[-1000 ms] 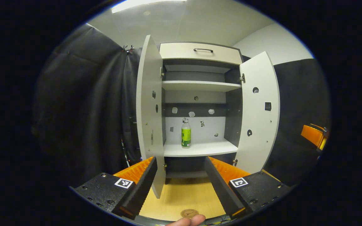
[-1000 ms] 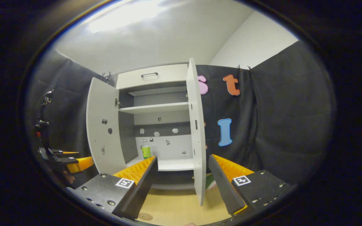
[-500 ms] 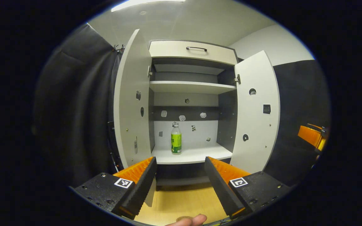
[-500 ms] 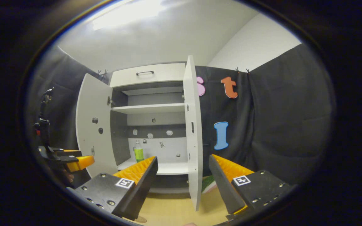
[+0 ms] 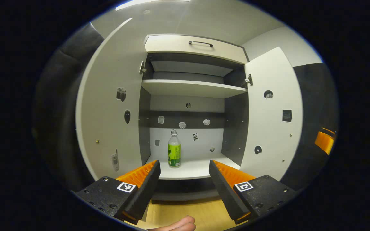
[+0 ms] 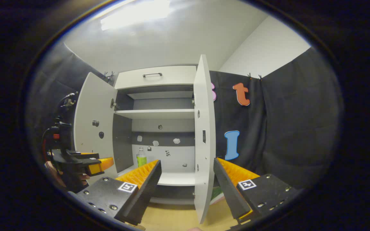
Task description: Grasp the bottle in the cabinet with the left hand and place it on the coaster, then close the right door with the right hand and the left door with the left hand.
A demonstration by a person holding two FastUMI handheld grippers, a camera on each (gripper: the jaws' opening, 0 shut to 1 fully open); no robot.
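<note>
A clear bottle with a green label (image 5: pixel 174 149) stands upright on the lower shelf (image 5: pixel 191 170) of the white cabinet, toward its left side. Both cabinet doors hang wide open: the left door (image 5: pixel 111 112) and the right door (image 5: pixel 273 115). My left gripper (image 5: pixel 183 184) is open in front of the shelf, still short of the bottle, with nothing between its fingers. In the right gripper view my right gripper (image 6: pixel 186 187) is open too, just before the edge of the right door (image 6: pixel 203 138). The bottle (image 6: pixel 141 158) shows deep inside there, and the left gripper (image 6: pixel 82 162) sits far left.
A wooden tabletop (image 5: pixel 185 215) lies below the cabinet. A fingertip (image 5: pixel 177 224) shows at the bottom edge of the left gripper view. The cabinet has an upper shelf (image 5: pixel 193 88) and a top drawer with a dark handle (image 5: pixel 200 43). Black cloth walls (image 6: pixel 284 128) flank it.
My left gripper has moved closer to the cabinet and toward the bottle, which now looks larger. The round coaster has slipped out of sight below. The right gripper shifted only slightly.
</note>
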